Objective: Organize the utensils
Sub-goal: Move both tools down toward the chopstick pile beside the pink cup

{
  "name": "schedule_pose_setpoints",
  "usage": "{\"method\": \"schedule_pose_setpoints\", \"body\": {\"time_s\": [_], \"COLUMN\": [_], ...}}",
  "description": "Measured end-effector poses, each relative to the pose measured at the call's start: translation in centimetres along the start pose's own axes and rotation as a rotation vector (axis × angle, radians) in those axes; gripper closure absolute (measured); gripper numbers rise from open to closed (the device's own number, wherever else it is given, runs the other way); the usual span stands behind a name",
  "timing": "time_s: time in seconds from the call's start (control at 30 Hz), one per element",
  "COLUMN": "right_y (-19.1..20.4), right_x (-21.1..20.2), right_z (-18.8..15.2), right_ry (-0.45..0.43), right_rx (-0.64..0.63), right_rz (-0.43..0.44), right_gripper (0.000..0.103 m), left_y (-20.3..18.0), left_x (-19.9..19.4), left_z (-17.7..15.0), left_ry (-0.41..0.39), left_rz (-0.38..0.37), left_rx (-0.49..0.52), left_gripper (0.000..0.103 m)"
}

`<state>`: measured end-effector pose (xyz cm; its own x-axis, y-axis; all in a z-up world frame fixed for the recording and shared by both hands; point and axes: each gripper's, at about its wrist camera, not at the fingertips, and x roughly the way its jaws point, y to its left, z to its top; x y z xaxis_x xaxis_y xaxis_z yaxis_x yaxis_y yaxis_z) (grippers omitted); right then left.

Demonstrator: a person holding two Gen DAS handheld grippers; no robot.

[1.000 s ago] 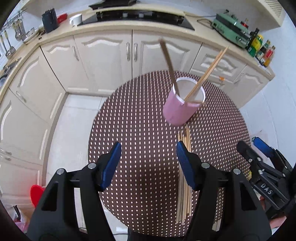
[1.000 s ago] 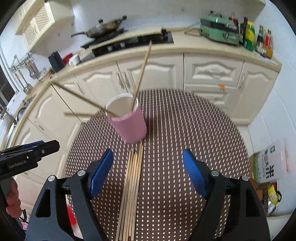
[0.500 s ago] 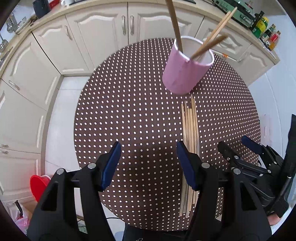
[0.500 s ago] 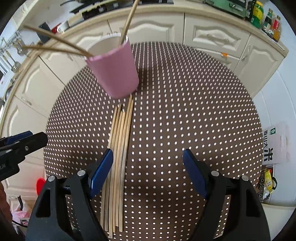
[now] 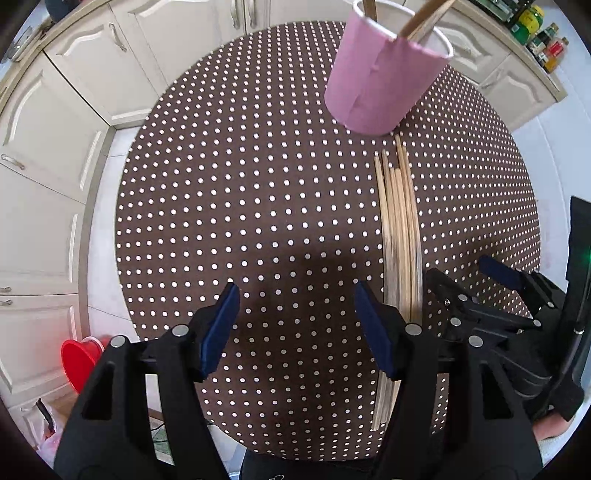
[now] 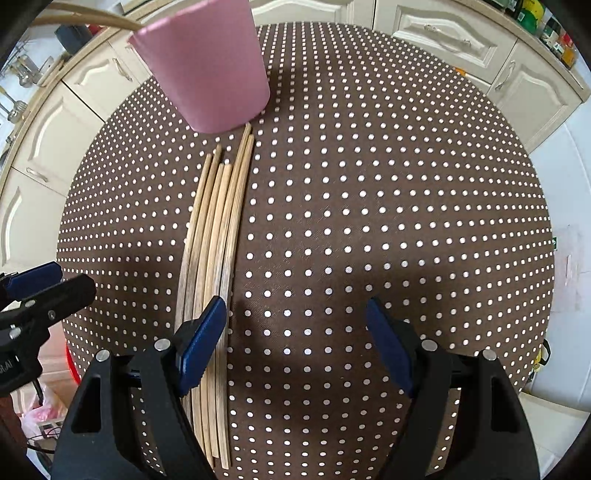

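**Chopsticks in a row on the dotted table, both grippers empty above them**

A bundle of wooden chopsticks (image 6: 216, 236) lies flat on the round table (image 6: 369, 221), which is covered in brown cloth with white dots. The sticks lie side by side, long axes parallel, running from the table's near edge toward the pink cup (image 6: 210, 70). Their narrower ends point at the cup's base, and the longest ones reach just beside it. The far ends are staggered, not flush.

The pink cup stands upright on the table beyond the bundle. A few more chopsticks (image 5: 424, 18) stand inside it, leaning against the white rim and sticking out past the top of the left wrist view.

The left gripper (image 5: 297, 328) points steeply down over bare cloth to the left of the bundle; its fingers stand apart with nothing between them. The right gripper (image 6: 295, 341) also points down with its fingers spread wide and empty; its left finger (image 6: 201, 343) sits over the bundle's near part, but whether it touches the sticks cannot be told.
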<state>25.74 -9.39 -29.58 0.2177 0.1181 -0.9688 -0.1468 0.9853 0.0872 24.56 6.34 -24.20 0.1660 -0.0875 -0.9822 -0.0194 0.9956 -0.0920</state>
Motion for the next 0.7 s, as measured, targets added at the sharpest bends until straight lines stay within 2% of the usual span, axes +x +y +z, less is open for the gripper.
{"method": "schedule_pose_setpoints", "body": {"time_s": [0.23,0.33,0.53,0.57,0.6,0.63,0.7], "right_y": [1.3,1.9,2.8,3.1,3.8,4.3,4.2], "right_x": [0.6,0.5,1.2,1.2,1.3,1.4,1.5], "right_z": [1.1,1.6,3.2,3.7,4.0,4.3,4.7], "right_ry": [-0.027,-0.04,-0.03,-0.026,-0.032,-0.035,-0.033], "right_rx": [-0.032,-0.04,-0.038,-0.042,-0.081,-0.11,-0.098], "right_rz": [-0.021,0.002,0.011,0.0,-0.07,-0.087,-0.069], "right_gripper": [0.03,0.043,0.058,0.063,0.071,0.075,0.08], "left_y": [-0.2,-0.7,-1.5,-1.7,-1.7,-1.8,-2.0], "left_x": [1.9,2.4,3.3,3.5,3.6,3.7,3.9], "left_z": [0.2,0.3,0.7,0.8,0.8,0.8,1.1], "left_ry": [0.049,0.058,0.068,0.072,0.073,0.075,0.076], "left_rz": [-0.009,-0.015,-0.012,-0.011,-0.011,-0.012,-0.013], "left_rx": [0.018,0.033,0.059,0.062,0.063,0.066,0.067], "left_gripper": [0.037,0.037,0.037,0.037,0.037,0.037,0.037]}}
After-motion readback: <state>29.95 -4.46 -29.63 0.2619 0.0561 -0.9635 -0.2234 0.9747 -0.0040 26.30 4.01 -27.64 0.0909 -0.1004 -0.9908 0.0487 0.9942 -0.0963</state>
